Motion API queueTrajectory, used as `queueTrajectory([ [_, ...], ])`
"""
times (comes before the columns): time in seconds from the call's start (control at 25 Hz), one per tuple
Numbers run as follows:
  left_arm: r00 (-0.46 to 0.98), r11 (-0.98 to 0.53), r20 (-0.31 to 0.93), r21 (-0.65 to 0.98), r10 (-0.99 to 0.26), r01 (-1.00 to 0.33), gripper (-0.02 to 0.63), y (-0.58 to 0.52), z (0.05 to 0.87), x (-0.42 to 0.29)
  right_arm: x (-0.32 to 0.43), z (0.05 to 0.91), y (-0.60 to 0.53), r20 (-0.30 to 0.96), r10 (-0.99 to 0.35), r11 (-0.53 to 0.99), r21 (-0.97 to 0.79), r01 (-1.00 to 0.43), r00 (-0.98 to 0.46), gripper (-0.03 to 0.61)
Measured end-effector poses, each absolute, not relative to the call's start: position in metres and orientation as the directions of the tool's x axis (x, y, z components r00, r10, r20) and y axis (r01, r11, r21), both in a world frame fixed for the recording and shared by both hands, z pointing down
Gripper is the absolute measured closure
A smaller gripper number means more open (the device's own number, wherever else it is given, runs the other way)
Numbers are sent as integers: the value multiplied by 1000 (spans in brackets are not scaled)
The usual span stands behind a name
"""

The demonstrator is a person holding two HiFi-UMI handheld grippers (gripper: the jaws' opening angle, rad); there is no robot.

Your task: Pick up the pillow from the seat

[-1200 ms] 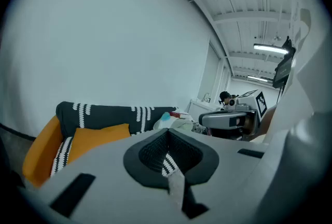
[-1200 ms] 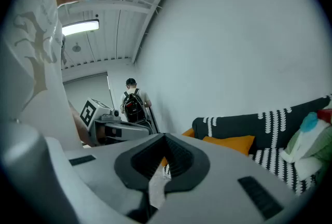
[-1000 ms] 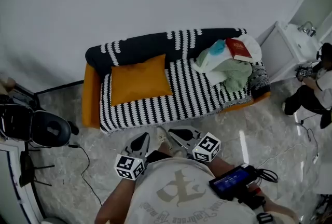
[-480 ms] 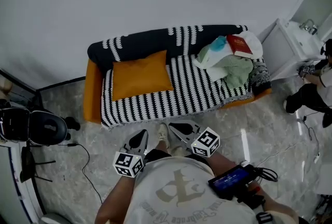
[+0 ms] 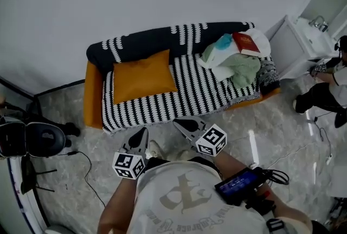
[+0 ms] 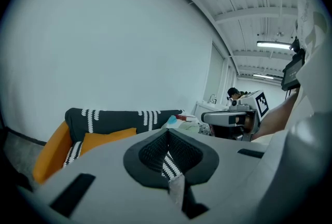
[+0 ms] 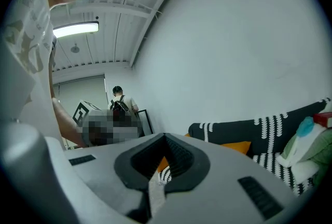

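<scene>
left claw (image 5: pixel 142 131) pinched together, empty | right claw (image 5: pixel 177 122) likewise | both hardly moved in the last second, short of sofa seat (image 5: pixel 190 98) | orange pillow (image 5: pixel 143 76) lies untouched at seat's left end | reach not begun

Orange pillow (image 5: pixel 143 75) on striped sofa (image 5: pixel 201 92), left gripper (image 5: pixel 141 132) and right gripper (image 5: pixel 179 123) near its front edge

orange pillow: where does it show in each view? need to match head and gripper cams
Head view: orange pillow left of centre, just below the striped backrest.
Left gripper view: orange pillow lower left, under the backrest.
Right gripper view: orange pillow low, right of centre.
Shared landmark: the striped backrest.
</scene>
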State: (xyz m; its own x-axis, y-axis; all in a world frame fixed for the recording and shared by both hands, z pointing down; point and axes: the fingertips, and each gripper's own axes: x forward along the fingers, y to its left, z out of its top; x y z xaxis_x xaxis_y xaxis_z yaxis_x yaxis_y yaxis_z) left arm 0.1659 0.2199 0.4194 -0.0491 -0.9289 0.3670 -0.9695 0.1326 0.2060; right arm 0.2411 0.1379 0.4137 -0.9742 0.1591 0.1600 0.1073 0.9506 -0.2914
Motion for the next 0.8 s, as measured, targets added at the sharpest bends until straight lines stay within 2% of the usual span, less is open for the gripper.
queueTrajectory([
  [0.4,-31,107,336,210,-941,-972,604,202,416,111,196,416,124,198,89,961,-276,31,-976,566],
  [0.8,18,40,294,191,-956,-981,604,165,403,52,136,411,97,238,-60,964,-239,-119,-969,566],
])
